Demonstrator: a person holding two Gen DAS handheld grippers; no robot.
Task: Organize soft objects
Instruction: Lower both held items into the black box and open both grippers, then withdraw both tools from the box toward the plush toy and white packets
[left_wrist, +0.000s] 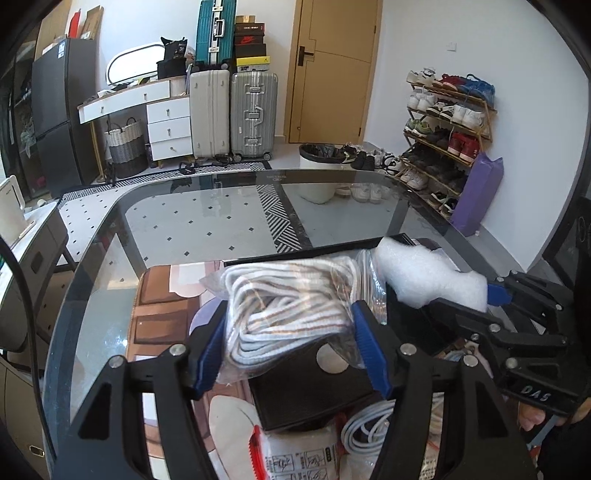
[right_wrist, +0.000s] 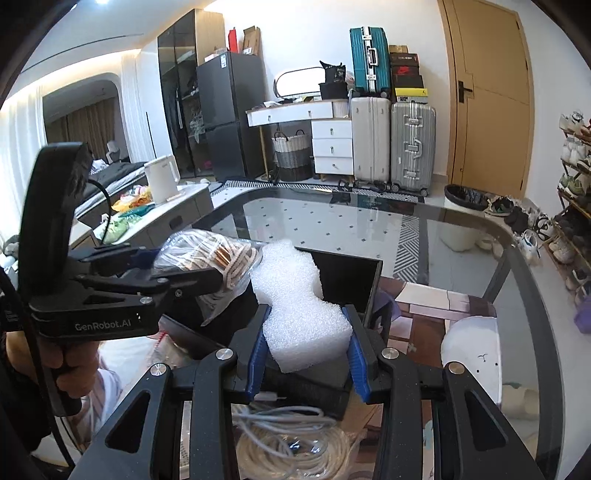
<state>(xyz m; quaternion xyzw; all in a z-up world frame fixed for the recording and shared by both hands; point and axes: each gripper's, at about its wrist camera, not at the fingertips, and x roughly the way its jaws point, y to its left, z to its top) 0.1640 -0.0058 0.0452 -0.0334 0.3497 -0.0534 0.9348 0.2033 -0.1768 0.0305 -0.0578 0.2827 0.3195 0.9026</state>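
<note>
White lettering "GenRobot.AI" reads on the body of the left gripper (right_wrist: 177, 267), right wrist view. "DAS" reads on the body of the right gripper (left_wrist: 476, 299), left wrist view. Shoe-box and package printing illegible.

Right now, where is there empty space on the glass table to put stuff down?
The far half of the glass table, beyond the black box, is bare. Also bare is its left edge beside the brown mat. It is crowded nearby, around the bagged rope, foam block and cable coils.
</note>
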